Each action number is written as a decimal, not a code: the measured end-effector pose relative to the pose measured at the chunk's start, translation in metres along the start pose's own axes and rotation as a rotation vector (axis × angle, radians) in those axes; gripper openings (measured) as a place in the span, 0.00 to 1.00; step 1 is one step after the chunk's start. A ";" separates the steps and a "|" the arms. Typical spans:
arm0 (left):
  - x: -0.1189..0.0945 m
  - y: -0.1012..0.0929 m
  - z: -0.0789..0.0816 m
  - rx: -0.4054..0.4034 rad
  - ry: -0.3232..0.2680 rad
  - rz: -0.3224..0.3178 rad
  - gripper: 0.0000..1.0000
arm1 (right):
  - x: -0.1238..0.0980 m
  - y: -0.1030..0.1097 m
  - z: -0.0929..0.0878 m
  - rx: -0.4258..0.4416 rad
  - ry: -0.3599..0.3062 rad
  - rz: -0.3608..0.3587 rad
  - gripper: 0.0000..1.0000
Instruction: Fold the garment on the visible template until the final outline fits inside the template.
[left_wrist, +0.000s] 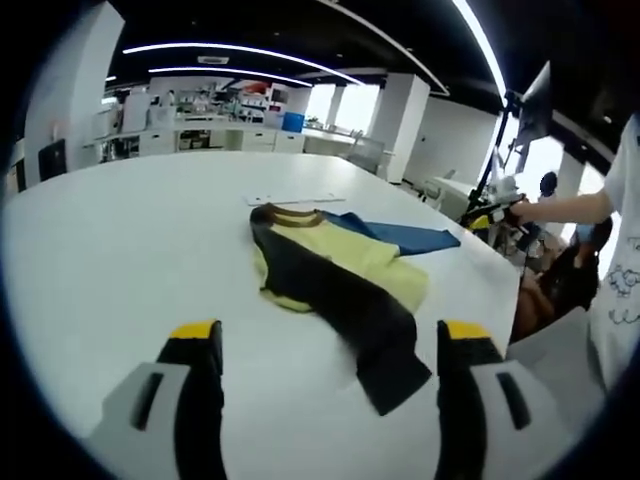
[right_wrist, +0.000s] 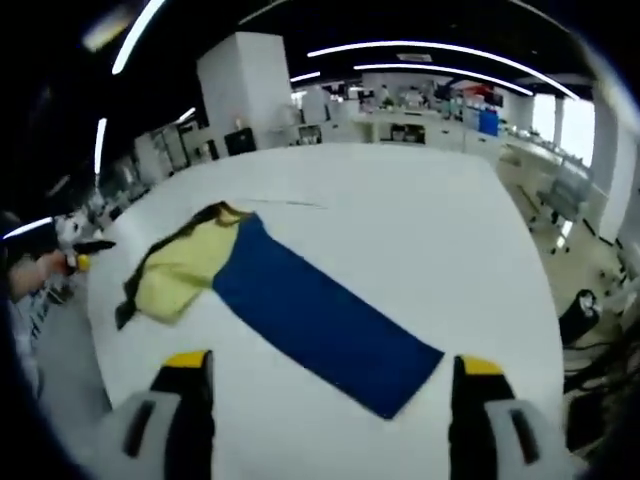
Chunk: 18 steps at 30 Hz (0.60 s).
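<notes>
A garment (left_wrist: 340, 270) of yellow, dark grey and blue cloth with a brown collar lies crumpled on the white table (left_wrist: 130, 240). In the left gripper view its dark part runs toward my left gripper (left_wrist: 328, 345), which hovers open just short of it. In the right gripper view the garment (right_wrist: 290, 290) shows a long blue panel stretching toward my right gripper (right_wrist: 330, 375), which stands open above the table with nothing between its jaws. A thin pale outline (left_wrist: 295, 199) lies on the table beyond the collar.
A person in a white shirt (left_wrist: 620, 250) stands at the table's right edge in the left gripper view, with chairs and a monitor stand behind. A hand (right_wrist: 30, 272) shows at the left of the right gripper view. Desks and shelves line the far wall.
</notes>
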<state>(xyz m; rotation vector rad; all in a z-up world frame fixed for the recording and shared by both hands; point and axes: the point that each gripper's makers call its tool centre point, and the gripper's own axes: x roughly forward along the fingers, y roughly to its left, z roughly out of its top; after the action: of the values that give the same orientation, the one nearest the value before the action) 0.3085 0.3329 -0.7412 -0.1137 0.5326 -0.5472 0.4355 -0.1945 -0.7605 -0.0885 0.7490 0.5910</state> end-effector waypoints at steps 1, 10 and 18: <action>0.001 -0.002 -0.001 0.002 0.003 -0.007 0.86 | -0.001 0.002 0.000 -0.008 -0.002 0.008 1.00; 0.003 -0.018 -0.007 0.010 0.015 -0.025 0.84 | -0.023 0.036 -0.006 -0.102 -0.030 0.048 1.00; 0.005 -0.040 -0.025 -0.004 0.037 -0.034 0.84 | -0.036 0.059 -0.003 -0.152 -0.075 0.077 1.00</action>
<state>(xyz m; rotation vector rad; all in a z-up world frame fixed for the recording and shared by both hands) 0.2809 0.2974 -0.7554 -0.1170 0.5685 -0.5820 0.3813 -0.1629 -0.7314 -0.1774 0.6361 0.7203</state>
